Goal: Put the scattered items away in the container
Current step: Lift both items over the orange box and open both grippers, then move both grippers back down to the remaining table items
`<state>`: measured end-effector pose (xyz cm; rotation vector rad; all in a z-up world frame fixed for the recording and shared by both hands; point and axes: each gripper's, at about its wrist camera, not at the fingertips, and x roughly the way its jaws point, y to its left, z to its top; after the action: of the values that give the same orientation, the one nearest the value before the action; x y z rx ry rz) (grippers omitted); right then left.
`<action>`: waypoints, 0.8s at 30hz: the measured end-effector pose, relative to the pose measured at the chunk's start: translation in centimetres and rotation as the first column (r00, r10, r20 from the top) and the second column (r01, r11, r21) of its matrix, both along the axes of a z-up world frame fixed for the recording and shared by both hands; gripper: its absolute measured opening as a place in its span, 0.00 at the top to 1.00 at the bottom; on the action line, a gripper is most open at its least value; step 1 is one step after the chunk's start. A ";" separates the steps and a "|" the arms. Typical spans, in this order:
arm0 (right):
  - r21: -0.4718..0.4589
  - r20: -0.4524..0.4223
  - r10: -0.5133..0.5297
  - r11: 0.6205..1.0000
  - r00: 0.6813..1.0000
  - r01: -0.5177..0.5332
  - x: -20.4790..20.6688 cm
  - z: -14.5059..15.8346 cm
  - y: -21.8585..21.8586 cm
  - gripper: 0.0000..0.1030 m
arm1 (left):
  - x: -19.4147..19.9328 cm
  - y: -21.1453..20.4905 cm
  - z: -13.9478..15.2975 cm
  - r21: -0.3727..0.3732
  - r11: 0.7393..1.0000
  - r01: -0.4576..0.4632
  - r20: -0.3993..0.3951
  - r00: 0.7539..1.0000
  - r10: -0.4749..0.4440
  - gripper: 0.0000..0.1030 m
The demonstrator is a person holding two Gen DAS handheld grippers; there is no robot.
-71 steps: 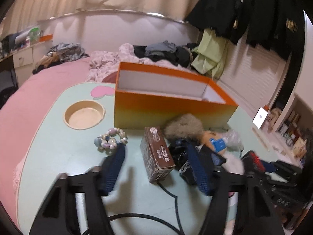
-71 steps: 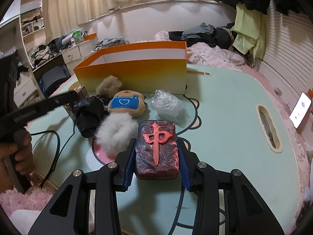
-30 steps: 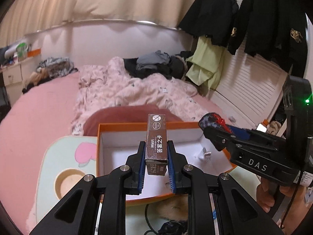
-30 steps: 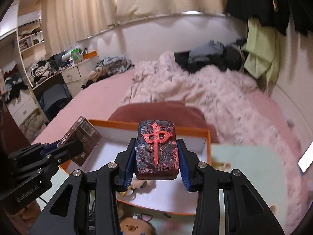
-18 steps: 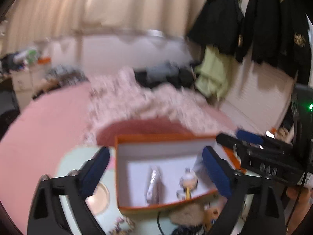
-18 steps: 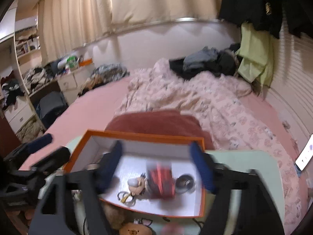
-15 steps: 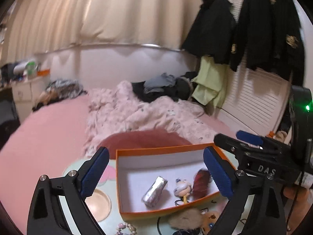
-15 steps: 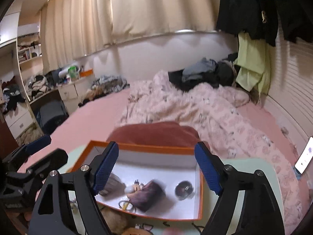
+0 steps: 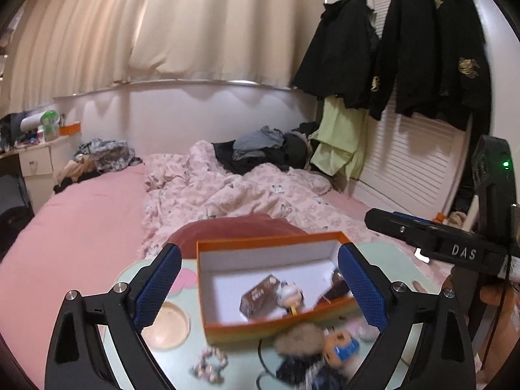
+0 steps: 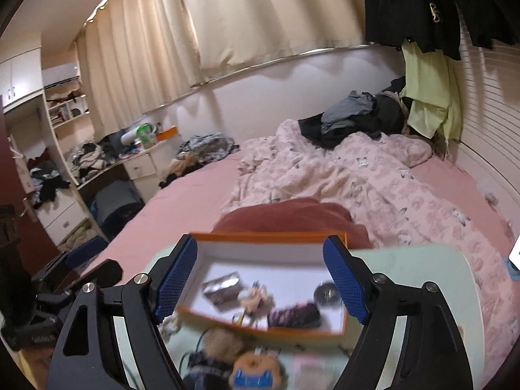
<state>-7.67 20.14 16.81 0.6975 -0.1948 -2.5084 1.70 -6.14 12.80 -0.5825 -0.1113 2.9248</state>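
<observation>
— Both loads have left my claws since a second ago: the brown box [image 9: 260, 295] and the dark red mahjong block [image 10: 294, 315] now lie on the white floor of the orange container [image 9: 227, 326], where before I held each one clamped above it.

— And the claws themselves?

— My left gripper [image 9: 256, 284] stands spread wide, nothing between its blue pads [image 9: 156, 284]. My right gripper [image 10: 258, 281] is likewise apart and empty, hanging above the container.

— What else sits in there?

— A small doll keychain [image 9: 291, 294] beside the brown box, and a round metal piece [image 10: 328, 291] near the right wall.

— What is left outside?

— On the mint-green table [image 9: 243, 364], just in front of the container: a tan fur pompom [image 9: 299, 338], a bear plush with a blue patch [image 9: 341, 346], a dark bundle [image 9: 302, 373], and a bead bracelet [image 9: 209, 365] off to the left. All blurred.
</observation>
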 end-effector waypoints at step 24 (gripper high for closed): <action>0.218 0.199 -0.154 0.970 0.968 0.109 2.6 -11.3 1.9 0.23 | 5.1 -1.3 -12.4 0.036 0.997 -0.074 0.260 0.964 0.062 0.01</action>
<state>-5.11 22.00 5.49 1.0744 -0.0586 -2.6012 6.79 -7.42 0.37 -0.9690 -0.2317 2.8864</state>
